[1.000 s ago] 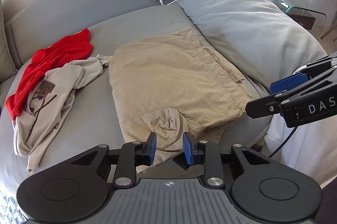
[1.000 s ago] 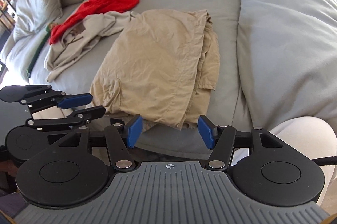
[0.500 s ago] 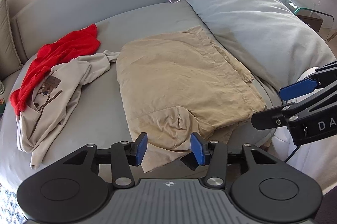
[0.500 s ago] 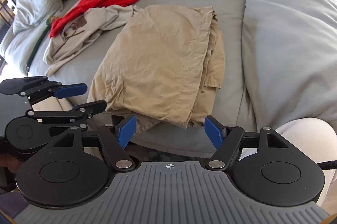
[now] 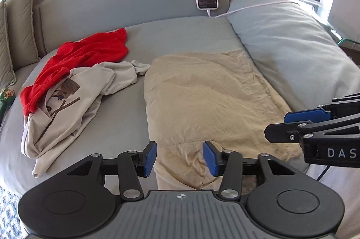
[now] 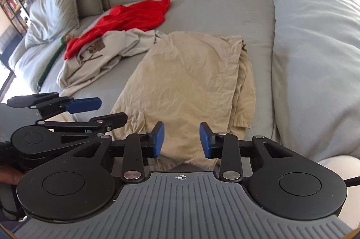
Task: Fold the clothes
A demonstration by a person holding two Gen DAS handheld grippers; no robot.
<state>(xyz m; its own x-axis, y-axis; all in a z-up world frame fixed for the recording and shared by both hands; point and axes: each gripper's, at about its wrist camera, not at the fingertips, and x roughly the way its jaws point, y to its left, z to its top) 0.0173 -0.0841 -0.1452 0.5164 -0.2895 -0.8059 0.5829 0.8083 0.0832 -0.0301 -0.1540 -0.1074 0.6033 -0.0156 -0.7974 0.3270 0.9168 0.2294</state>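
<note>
Khaki folded garment (image 5: 209, 101) at your twelve o'clock: your left gripper (image 5: 179, 158) and right gripper (image 6: 181, 141), jaws just narrowed yet apart, straddle its near hem unclamped.

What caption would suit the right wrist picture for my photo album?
Two handheld grippers, right gripper and left gripper, poised open over the near edge of folded tan shorts on a grey bed.
</note>
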